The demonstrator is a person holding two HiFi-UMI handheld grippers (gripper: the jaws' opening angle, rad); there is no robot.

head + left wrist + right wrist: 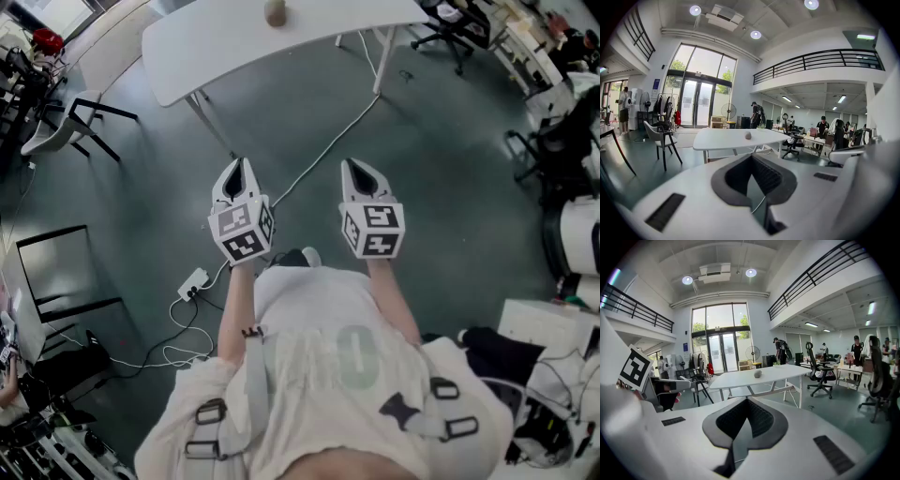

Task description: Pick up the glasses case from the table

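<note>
Head view: we stand well back from the white desk (pixel 216 47), which lies at 12 o'clock.
Glasses case (pixel 275 12): small, rounded, alone on the desk, well apart from both grippers.
Left gripper (pixel 238 167): jaws together, empty.
Right gripper (pixel 353 167): jaws together, empty.
Risk: if we arrive with jaws unopened, we may knock the case rolling; the floor cable (pixel 328 148) at 12 o'clock could snag our step.

I hold both forearms (pixel 236 309) out ahead of my chest, mid-frame in the head view, side by side and dipping slightly downward. My left gripper (pixel 238 169) has its jaws closed together on nothing. My right gripper (pixel 355 169) matches it, jaws together and empty.
</note>
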